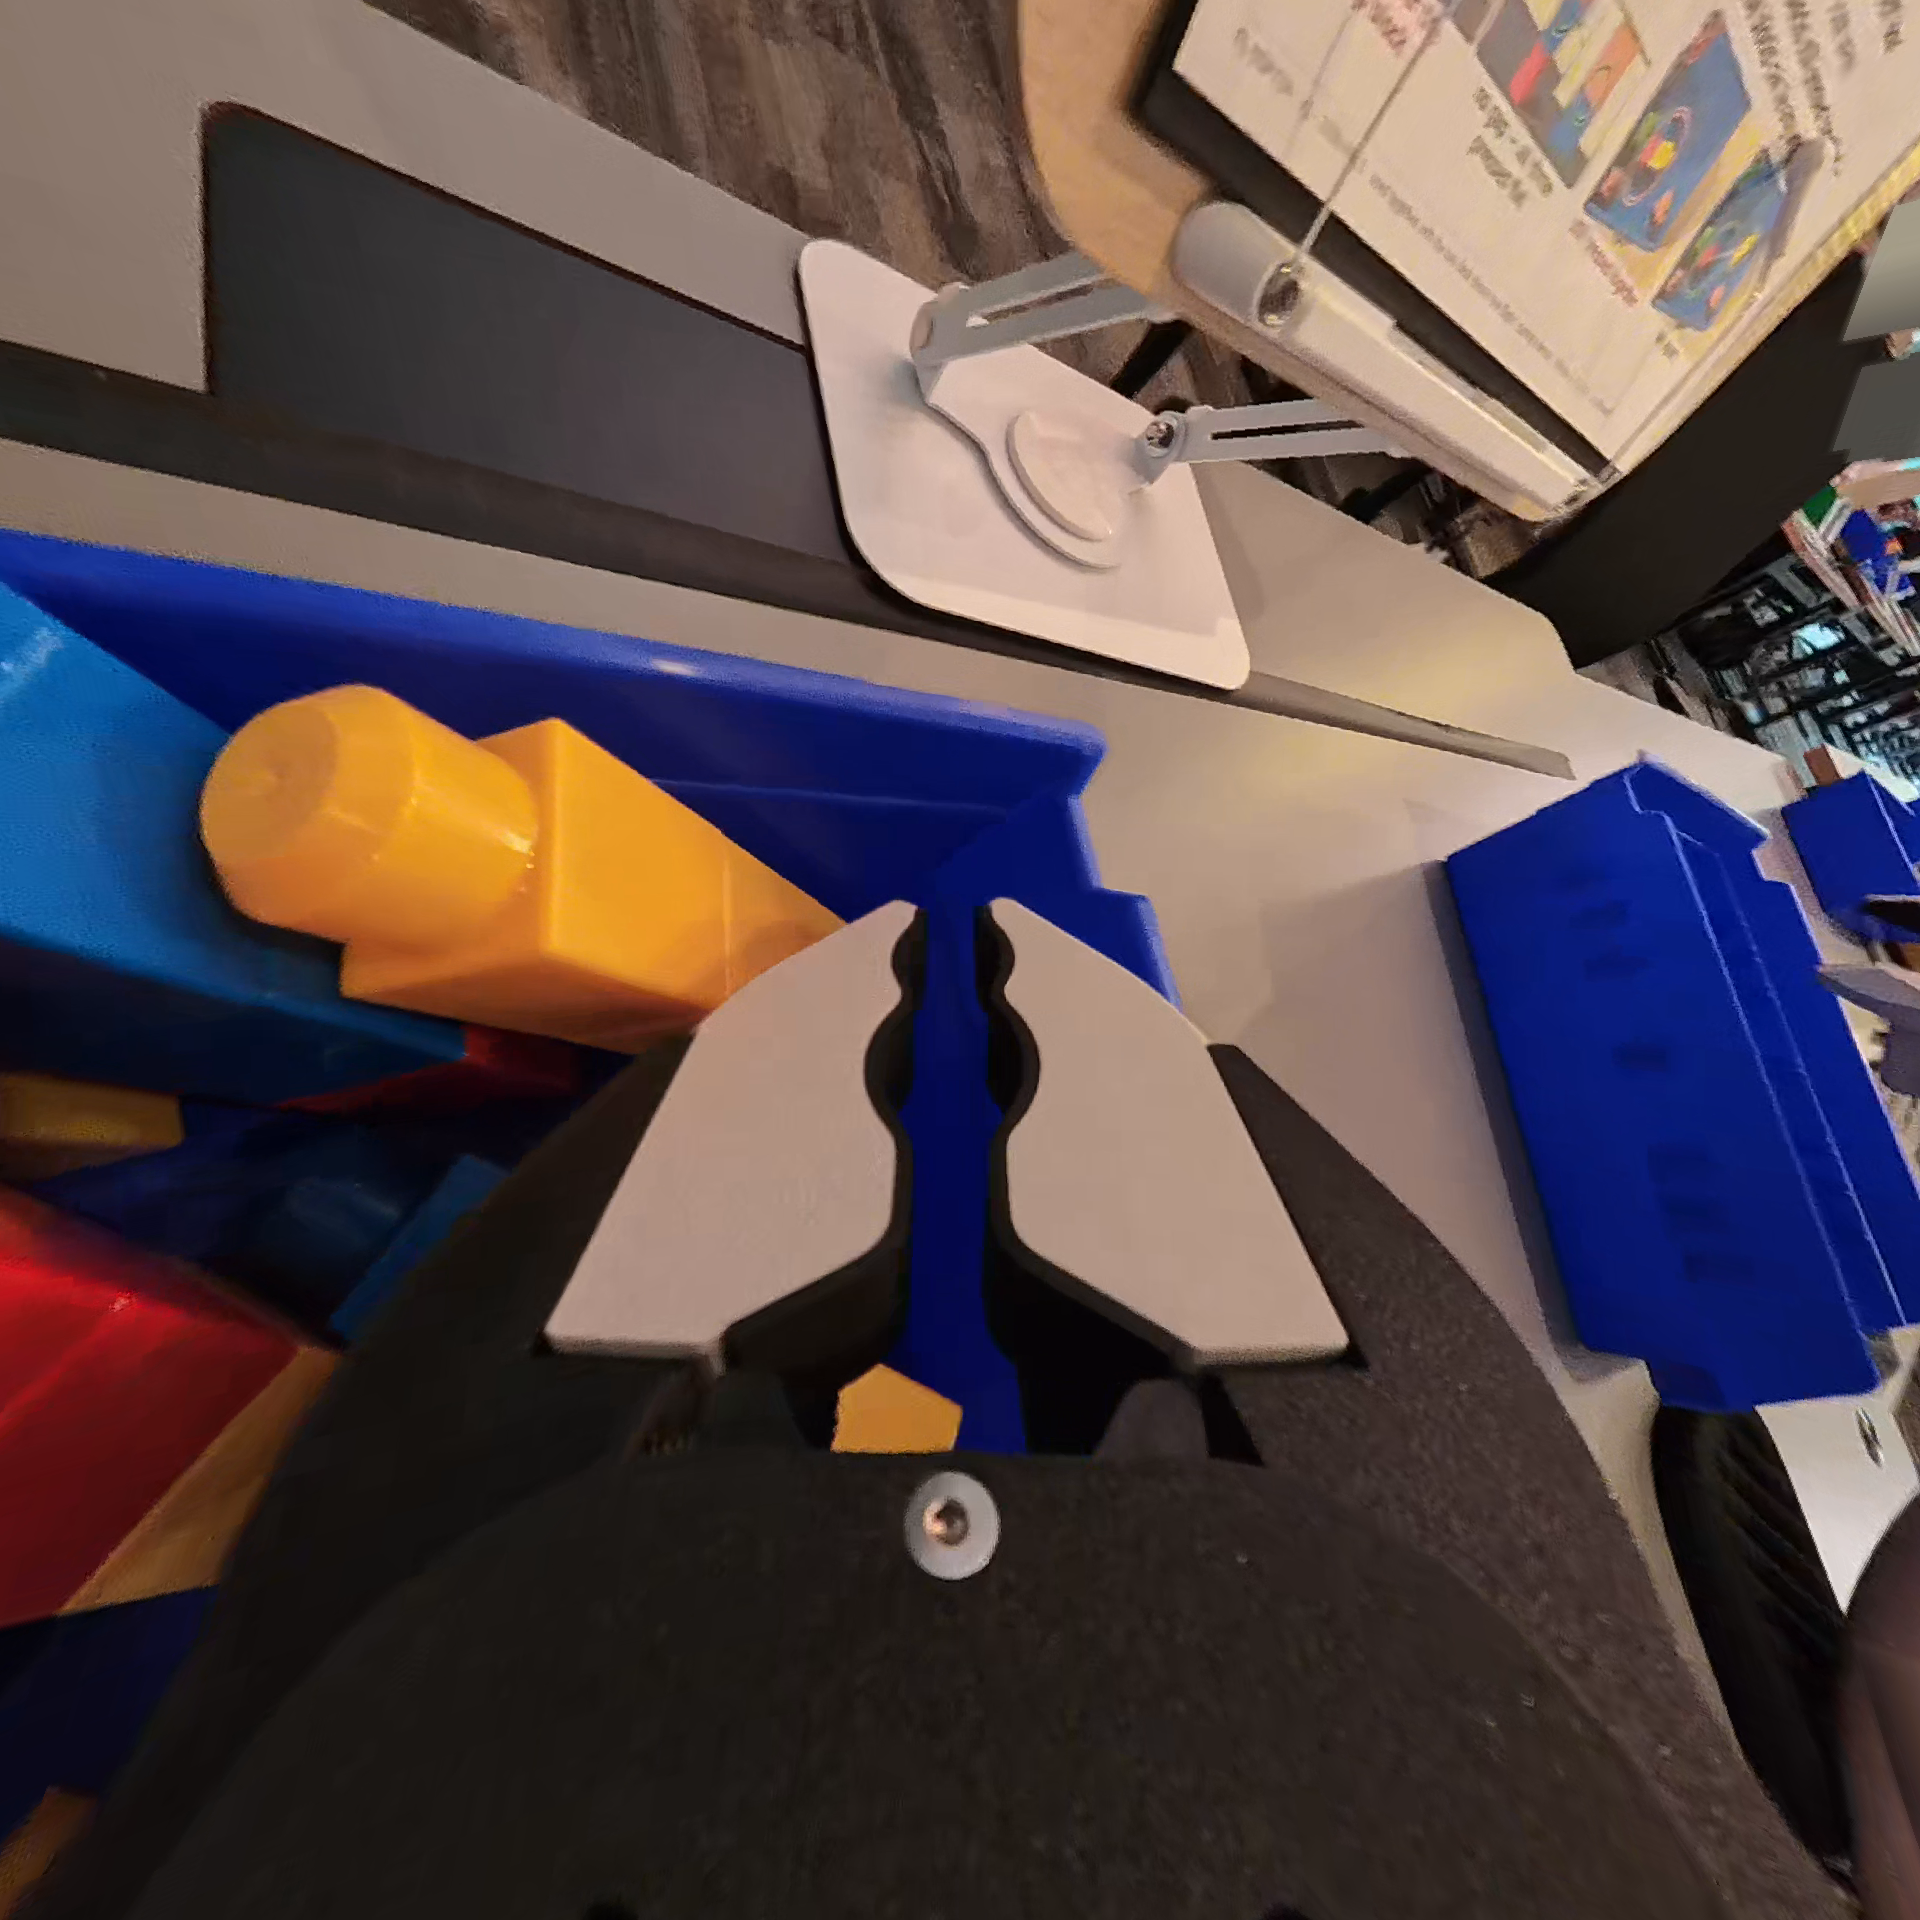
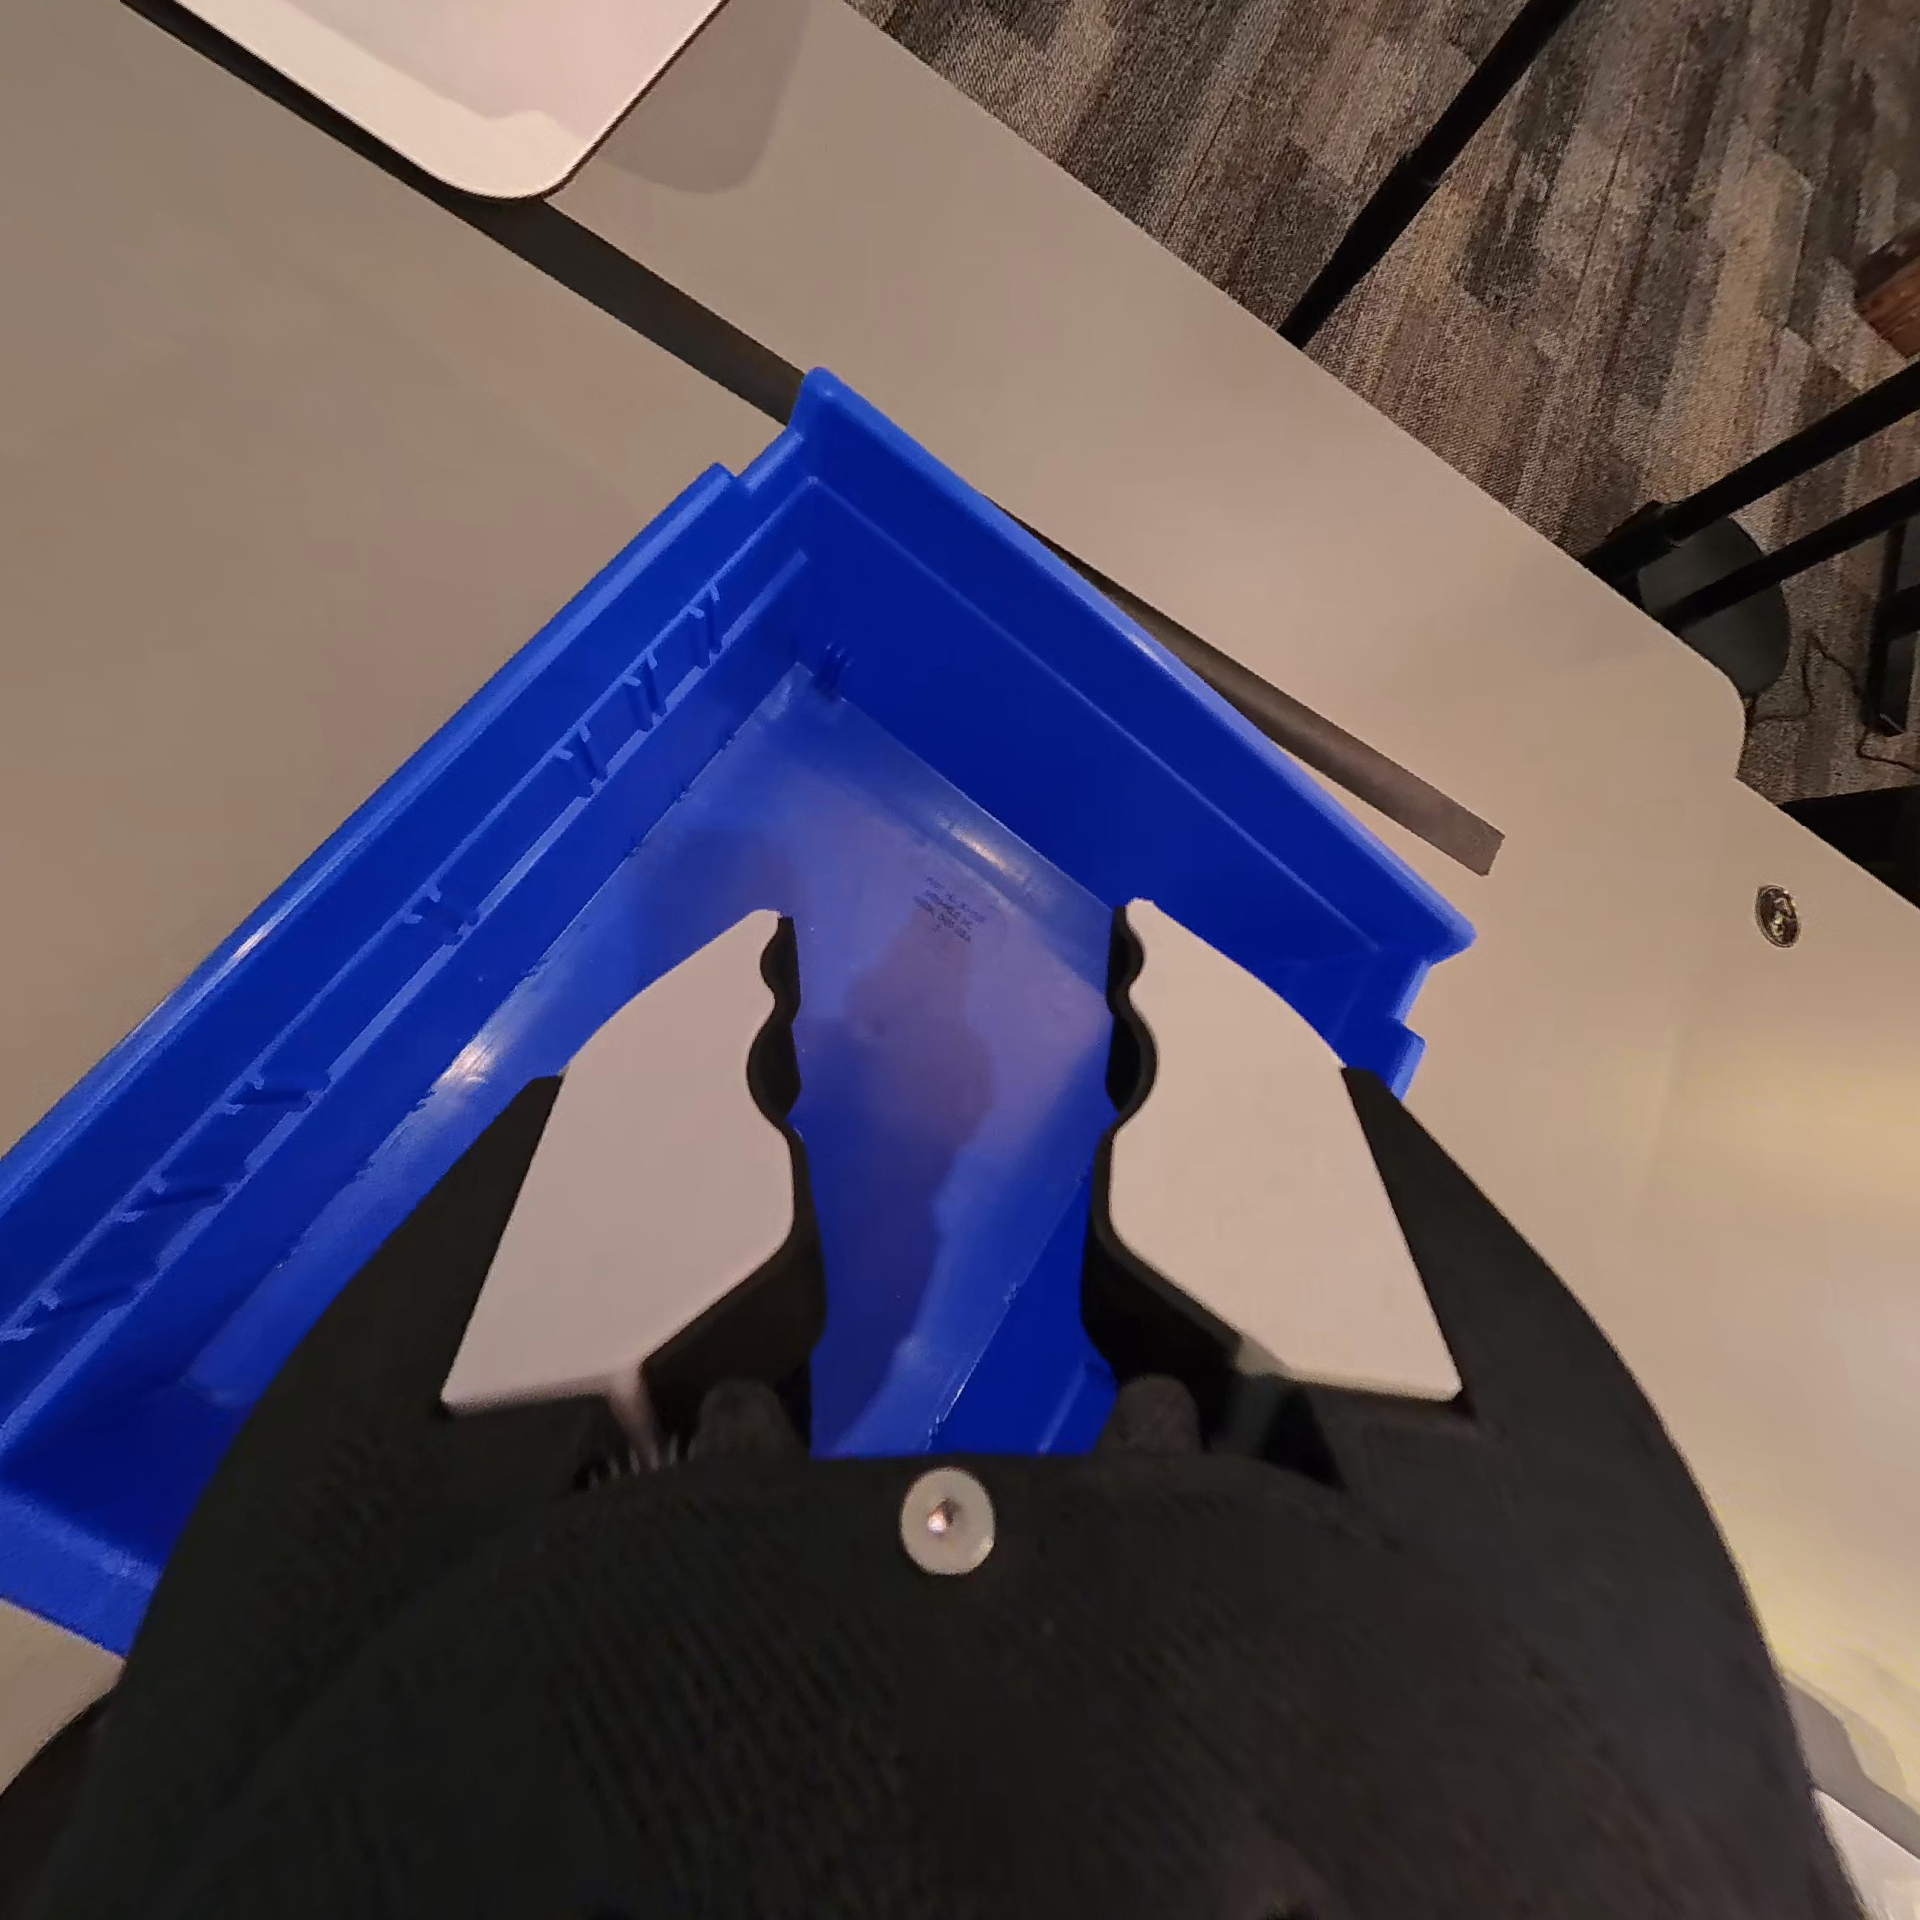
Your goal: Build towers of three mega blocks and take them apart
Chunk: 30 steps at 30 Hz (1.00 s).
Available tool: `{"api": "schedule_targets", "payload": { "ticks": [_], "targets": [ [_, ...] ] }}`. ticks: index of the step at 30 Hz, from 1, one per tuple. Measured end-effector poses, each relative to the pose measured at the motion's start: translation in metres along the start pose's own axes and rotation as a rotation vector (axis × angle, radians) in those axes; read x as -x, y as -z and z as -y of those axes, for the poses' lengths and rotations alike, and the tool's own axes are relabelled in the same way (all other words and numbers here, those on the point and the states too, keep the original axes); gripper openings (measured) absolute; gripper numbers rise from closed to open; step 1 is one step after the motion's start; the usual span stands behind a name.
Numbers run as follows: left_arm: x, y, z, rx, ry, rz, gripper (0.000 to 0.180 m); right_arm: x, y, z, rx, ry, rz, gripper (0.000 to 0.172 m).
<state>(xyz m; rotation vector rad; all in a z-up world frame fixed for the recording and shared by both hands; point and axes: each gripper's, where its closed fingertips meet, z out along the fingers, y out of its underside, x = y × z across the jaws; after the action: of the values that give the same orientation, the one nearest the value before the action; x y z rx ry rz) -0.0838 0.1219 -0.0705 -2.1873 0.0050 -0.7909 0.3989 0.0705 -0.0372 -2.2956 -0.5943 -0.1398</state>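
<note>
The yellow plastic mega block [image 1: 499, 873] is lying among red and blue blocks inside the blue plastic bin [image 1: 727, 707]. The left gripper [image 1: 948, 925] is clenching that bin's side wall near its corner. The right gripper [image 2: 951, 935], released wide, is hovering over an empty blue plastic bin [image 2: 1039, 665] beside it.

blue bins [image 2: 1091, 665] on grey table [image 2: 312, 520] | white stand base [image 1: 1039, 488] | patterned carpet [image 2: 1558, 156]

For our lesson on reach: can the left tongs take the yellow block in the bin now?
Probably not yet: the left tongs are closed on the blue bin's wall; the yellow block lies uncovered beside.
</note>
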Motion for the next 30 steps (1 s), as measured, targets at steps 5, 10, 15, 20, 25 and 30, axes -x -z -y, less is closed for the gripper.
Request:
{"api": "schedule_targets", "payload": {
  "ticks": [5, 10, 15, 20, 25, 30],
  "targets": [
    [-0.028, 0.028, 0.009, 0.035, -0.117, -0.046, 0.011, -0.003, 0.0, -0.004, 0.008, -0.006, 0.001, 0.059],
    [-0.042, 0.081, -0.023, 0.331, -0.375, 0.047, 0.009, -0.007, 0.003, -0.005, -0.004, -0.026, 0.011, 0.059],
    [0.002, 0.106, -0.071, 0.642, -0.412, 0.426, 0.033, -0.009, -0.001, -0.012, 0.019, -0.035, 0.018, 0.059],
    [0.03, 0.094, -0.093, 0.762, -0.323, 0.577, 0.057, -0.007, -0.002, -0.014, 0.036, -0.023, 0.013, 0.059],
    [0.044, 0.099, -0.113, 0.878, -0.282, 0.643, 0.06, -0.007, -0.003, -0.014, 0.045, -0.015, 0.012, 0.059],
    [0.042, 0.094, -0.111, 0.858, -0.271, 0.635, 0.057, -0.007, -0.005, -0.018, 0.063, -0.015, 0.012, 0.059]
  ]
}}
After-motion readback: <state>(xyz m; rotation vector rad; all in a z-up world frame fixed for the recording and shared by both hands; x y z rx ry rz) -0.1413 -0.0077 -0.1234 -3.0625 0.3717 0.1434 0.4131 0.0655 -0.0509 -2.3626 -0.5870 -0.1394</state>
